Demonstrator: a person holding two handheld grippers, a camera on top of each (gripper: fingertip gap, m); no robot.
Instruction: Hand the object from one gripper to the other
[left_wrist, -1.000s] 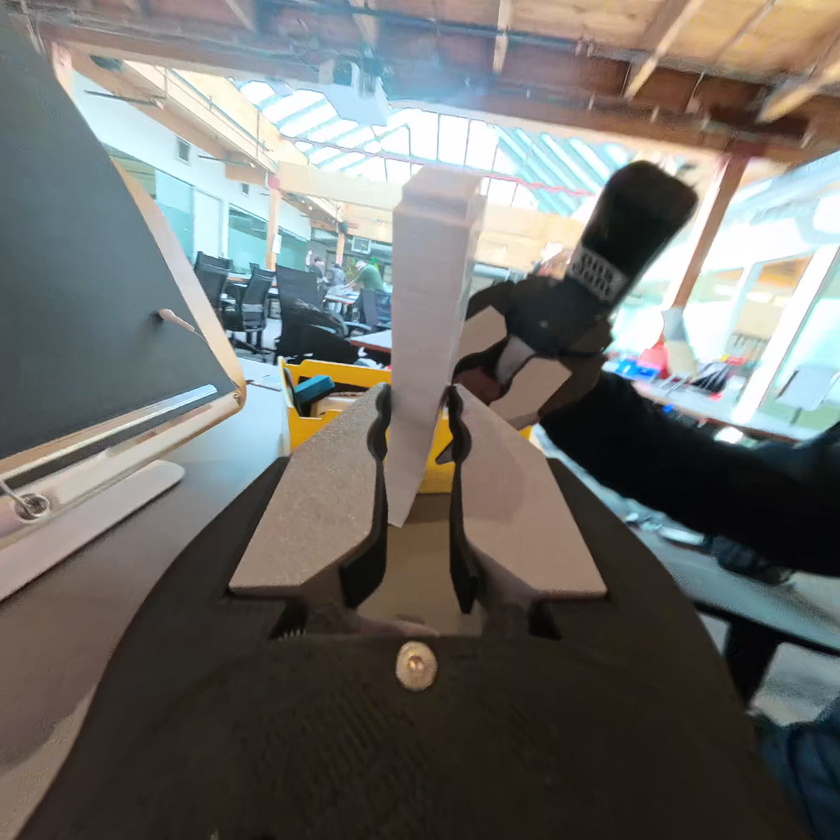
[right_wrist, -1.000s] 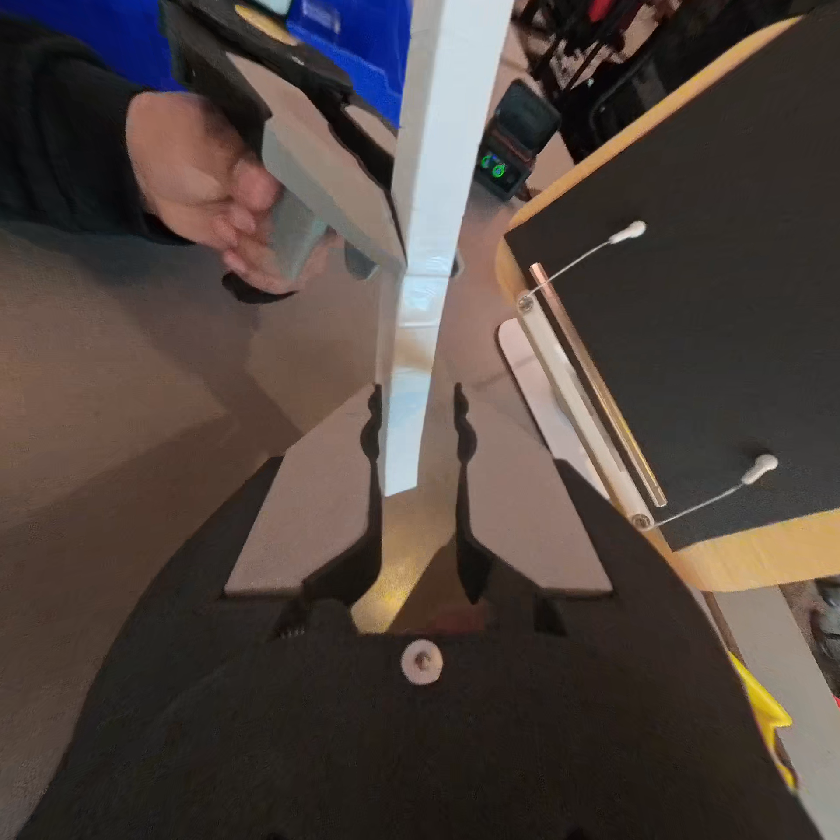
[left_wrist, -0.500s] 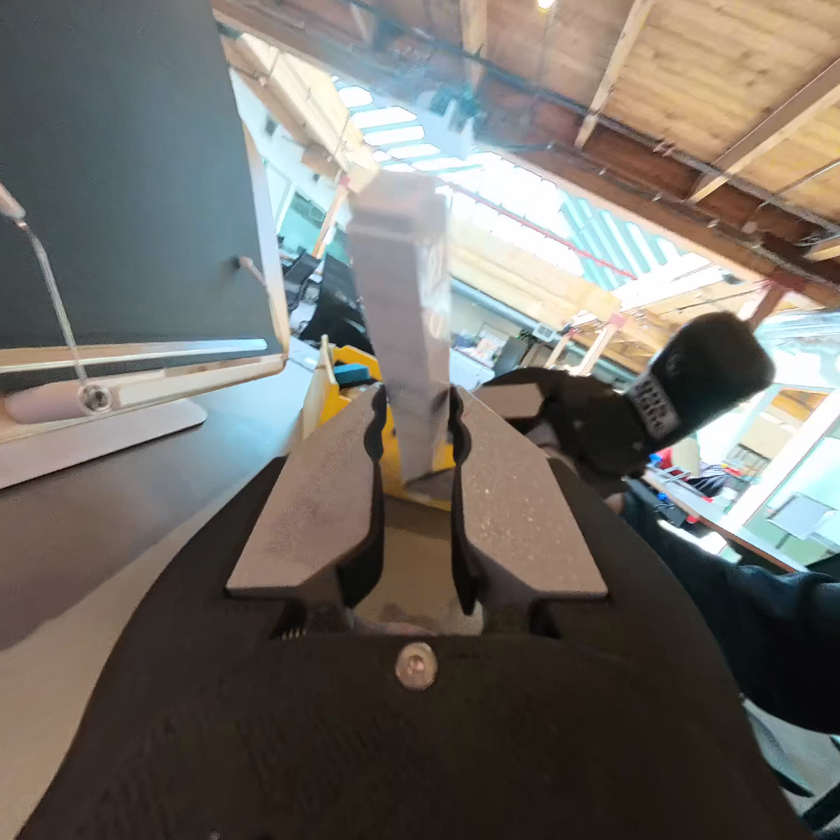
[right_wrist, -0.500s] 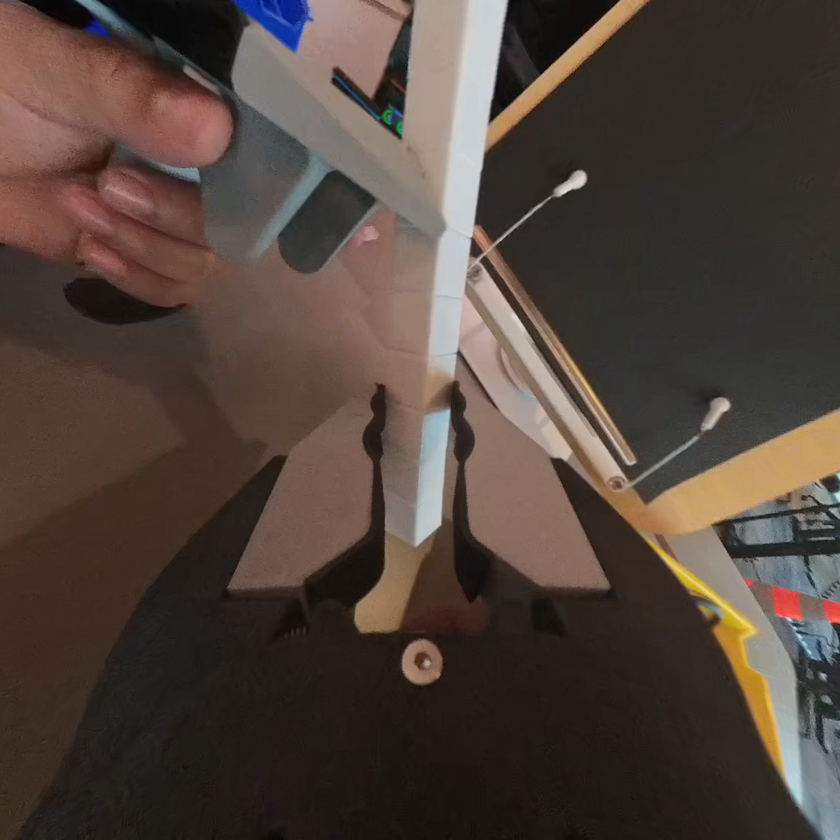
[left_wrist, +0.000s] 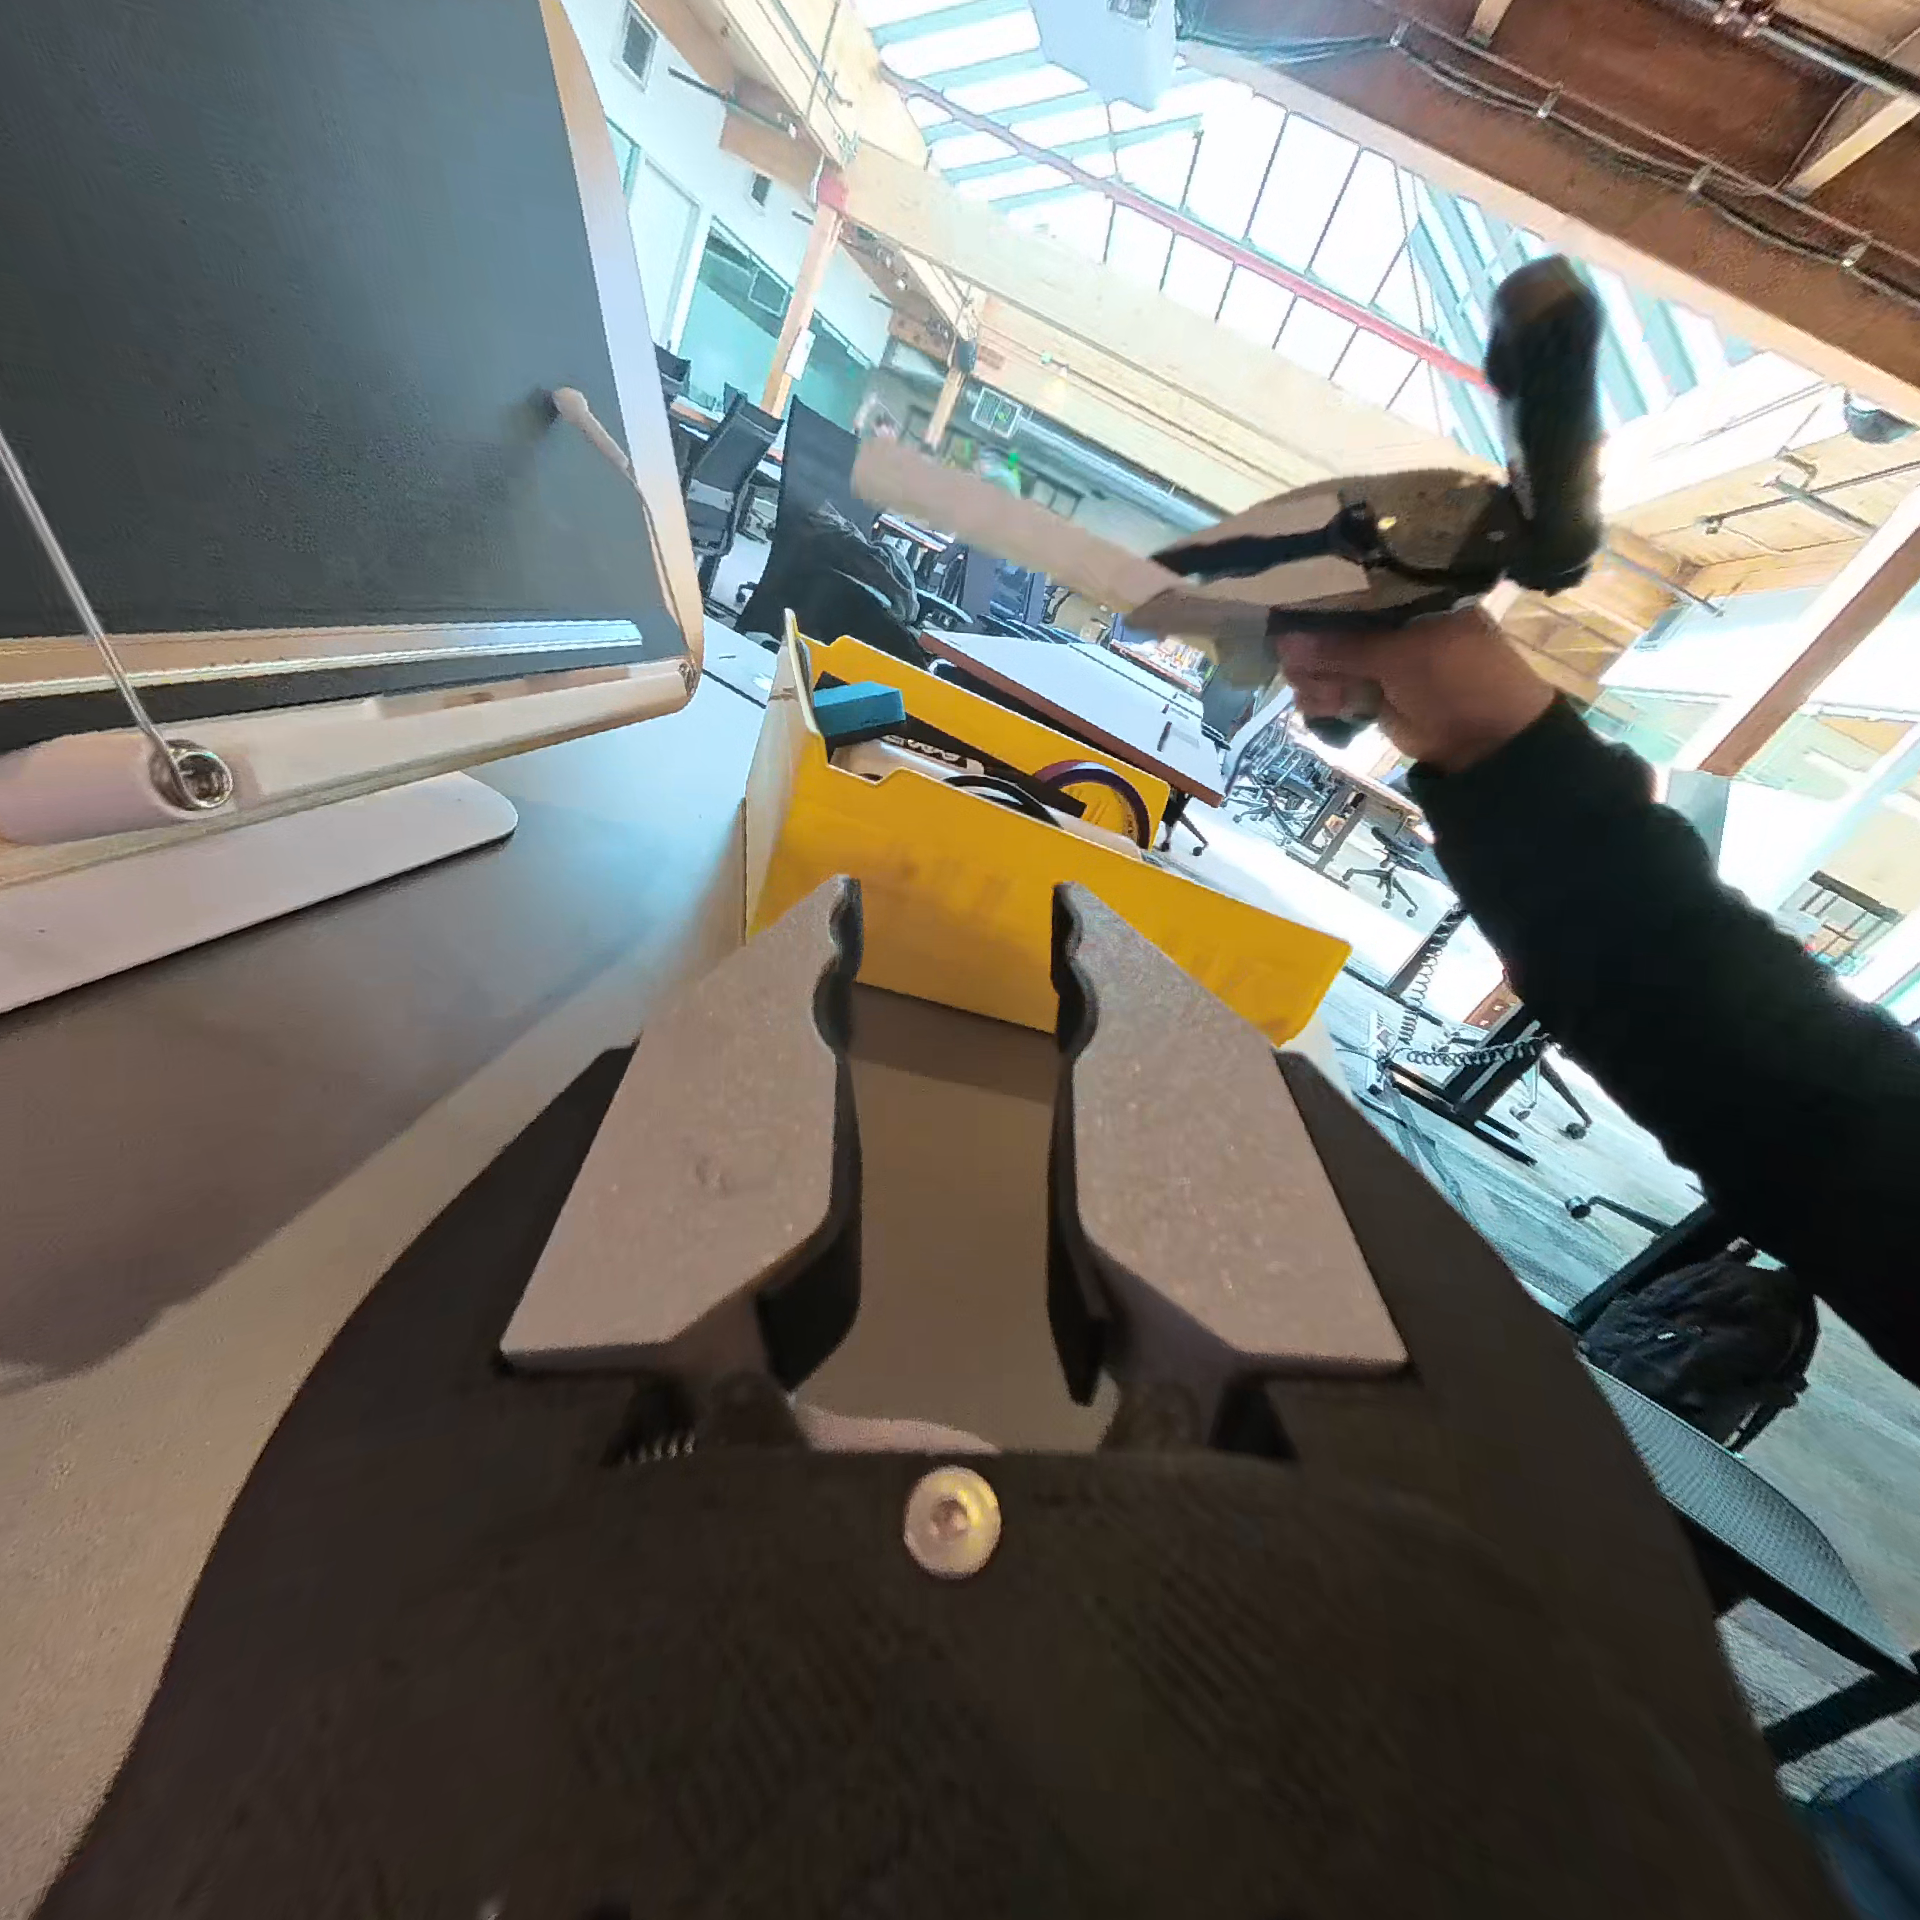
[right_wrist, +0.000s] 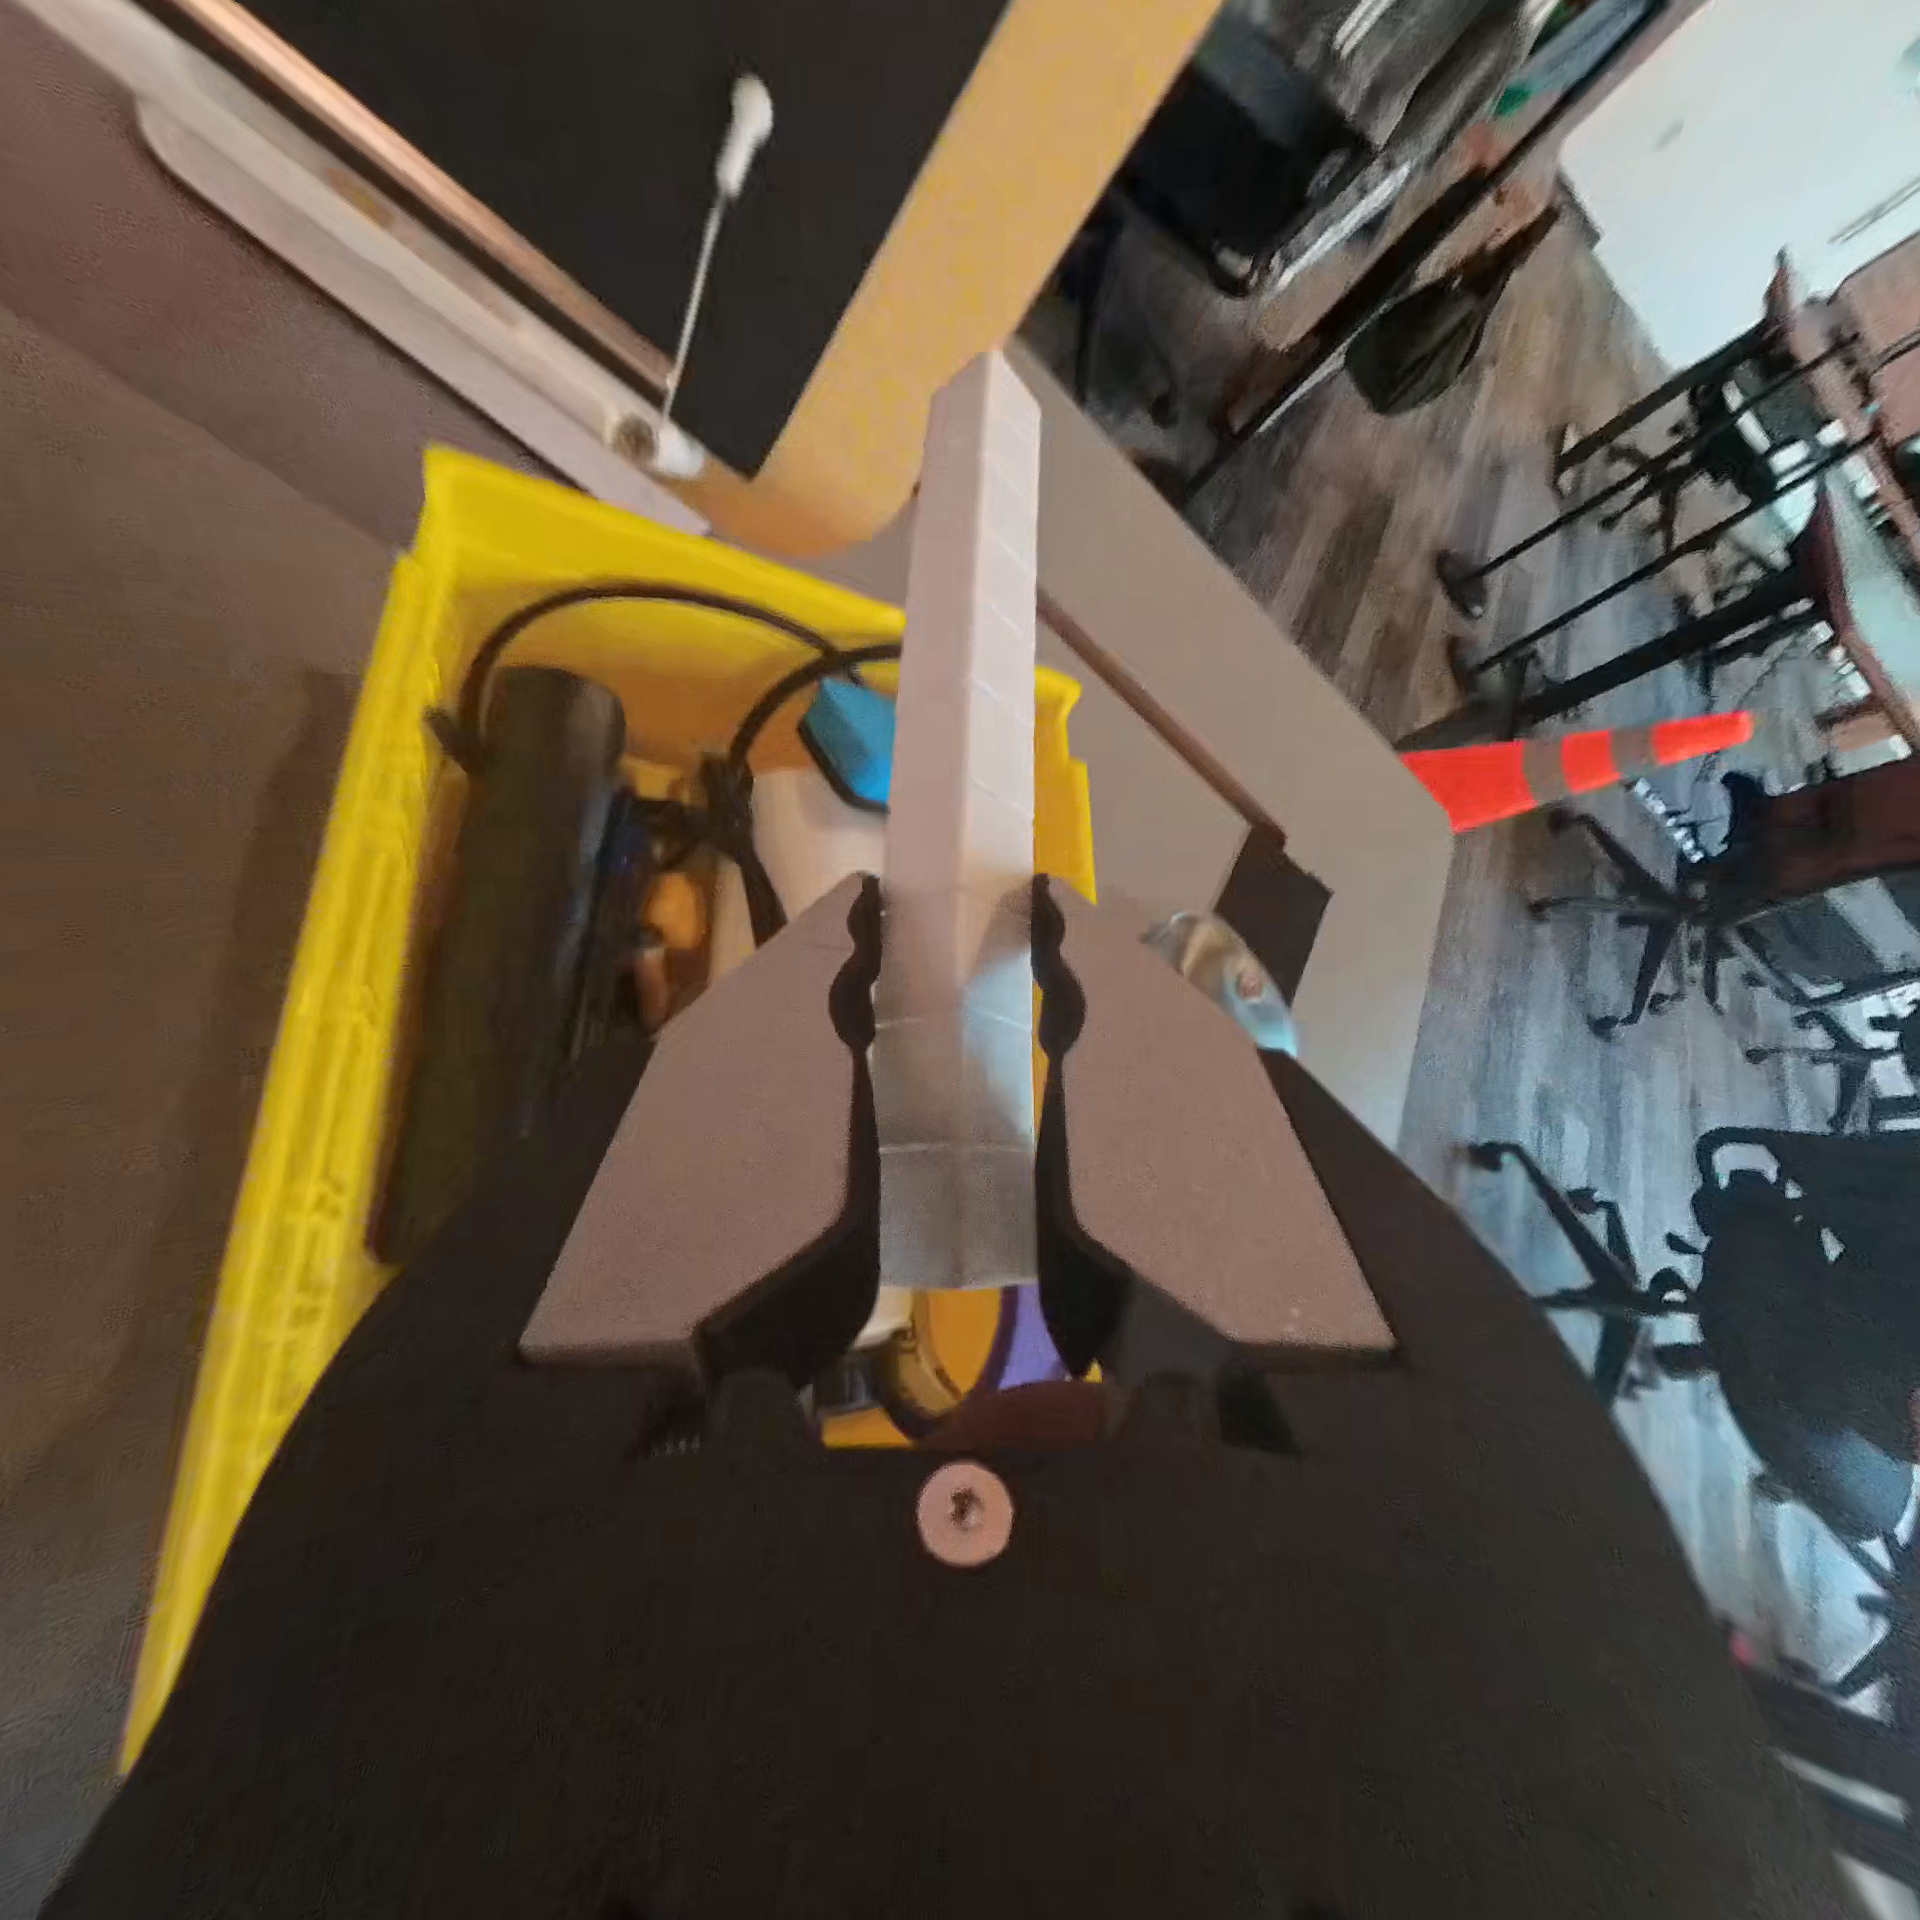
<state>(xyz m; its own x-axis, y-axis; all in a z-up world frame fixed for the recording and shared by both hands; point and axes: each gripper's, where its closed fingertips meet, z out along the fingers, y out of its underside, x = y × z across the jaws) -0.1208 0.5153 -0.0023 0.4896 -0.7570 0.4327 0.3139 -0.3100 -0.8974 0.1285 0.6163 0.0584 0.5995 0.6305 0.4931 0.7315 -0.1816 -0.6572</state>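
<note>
A long white bar of stacked blocks (right_wrist: 966, 790) sits between the fingers of my right gripper (right_wrist: 951, 894), which is shut on it. The bar points forward over a yellow bin (right_wrist: 312, 935). In the left wrist view the right gripper (left_wrist: 1174, 592) is up at the right, held by a hand in a black sleeve, with the blurred bar (left_wrist: 997, 520) sticking out to the left. My left gripper (left_wrist: 956, 904) is open and empty, low over the dark table (left_wrist: 312, 1060), facing the yellow bin (left_wrist: 987, 894).
A black board with a wooden rim on a white stand (left_wrist: 312, 416) is at the left; it also shows in the right wrist view (right_wrist: 623, 156). The yellow bin holds cables and small items. An orange cone (right_wrist: 1579, 764) and chairs are on the floor beyond the table edge. Left tips to right tips: about 30 cm.
My left gripper has opened and let go of the white bar. My right gripper has closed on it and carried it away, up and to the right, now over the yellow bin.
</note>
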